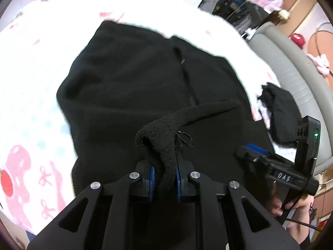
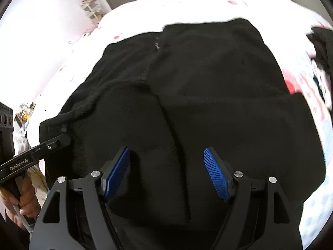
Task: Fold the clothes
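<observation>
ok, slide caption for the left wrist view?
Left gripper shut on black fleece garment edge, lifting it off the patterned bedsheet.

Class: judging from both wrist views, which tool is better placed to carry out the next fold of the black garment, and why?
Left. The left tool is shut on a fleece edge of the garment, lifted and ready to carry over. The right tool is open above the cloth, gripping nothing.

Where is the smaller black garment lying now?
In the left wrist view the smaller black garment lies at the right, on the patterned bedsheet near the grey bed edge, apart from the large black fleece.
</observation>
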Demonstrator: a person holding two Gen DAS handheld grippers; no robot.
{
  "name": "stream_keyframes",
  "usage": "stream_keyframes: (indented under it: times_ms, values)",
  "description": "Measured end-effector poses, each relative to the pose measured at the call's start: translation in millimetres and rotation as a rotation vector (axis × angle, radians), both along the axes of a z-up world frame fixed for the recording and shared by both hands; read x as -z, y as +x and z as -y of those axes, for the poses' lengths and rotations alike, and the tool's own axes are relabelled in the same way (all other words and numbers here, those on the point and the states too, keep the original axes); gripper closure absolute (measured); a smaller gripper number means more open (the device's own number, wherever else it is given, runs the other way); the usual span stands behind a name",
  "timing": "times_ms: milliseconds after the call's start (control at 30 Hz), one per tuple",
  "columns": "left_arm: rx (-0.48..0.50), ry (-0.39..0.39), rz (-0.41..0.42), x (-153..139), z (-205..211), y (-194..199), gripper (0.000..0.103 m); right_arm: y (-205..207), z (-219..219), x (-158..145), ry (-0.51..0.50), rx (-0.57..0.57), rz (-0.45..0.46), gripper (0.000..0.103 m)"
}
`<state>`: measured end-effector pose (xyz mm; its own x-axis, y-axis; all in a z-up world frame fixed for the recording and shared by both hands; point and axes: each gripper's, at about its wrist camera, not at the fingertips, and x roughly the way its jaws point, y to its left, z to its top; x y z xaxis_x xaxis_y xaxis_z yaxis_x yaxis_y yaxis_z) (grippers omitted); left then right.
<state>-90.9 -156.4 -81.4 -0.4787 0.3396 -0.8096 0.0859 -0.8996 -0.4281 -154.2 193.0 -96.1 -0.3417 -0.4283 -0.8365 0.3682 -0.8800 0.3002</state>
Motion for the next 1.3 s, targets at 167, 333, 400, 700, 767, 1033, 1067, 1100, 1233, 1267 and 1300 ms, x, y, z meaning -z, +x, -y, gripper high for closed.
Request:
stream_keyframes:
  times_ms: [167,333,400,700,767,1033,1067,1100,1233,1267,1300]
  values:
    - [0.018,0.081,0.043,6,14,-5,0.081,0,1,3,0.009,-0.007,0.001,0.028]
    - [-0.077,0.166,-0.031,-1,28,6,0.052,0,-3,-8,-0.038,0.02,-0.021,0.028]
    - [-0.08,0.167,-0.007,8,25,4,0.051,-1,-1,-11,-0.056,0.023,-0.02,0.027]
    - [-0.12,0.157,-0.05,-15,18,22,0.089,6,6,-4,-0.002,0.003,-0.006,0.029]
    - [-0.124,0.163,-0.073,-25,21,38,0.088,5,0,-16,-0.028,0.02,-0.03,0.028]
    - [-0.13,-0.052,0.019,-22,23,36,0.054,-27,21,-37,0.077,-0.054,-0.074,0.026]
    - [-0.149,-0.094,-0.041,-33,21,38,0.051,-25,29,-41,0.075,-0.088,-0.094,0.026]
    - [-0.167,-0.135,-0.101,-44,19,40,0.051,-23,36,-44,0.073,-0.122,-0.113,0.025]
    - [-0.102,-0.089,-0.202,-52,5,32,0.052,-22,58,-23,0.134,-0.175,-0.097,0.025]
    - [-0.068,-0.058,-0.211,-49,1,29,0.052,-23,59,-12,0.142,-0.171,-0.071,0.025]
    - [-0.042,-0.052,-0.194,-40,-5,23,0.052,-24,59,-4,0.144,-0.168,-0.054,0.025]
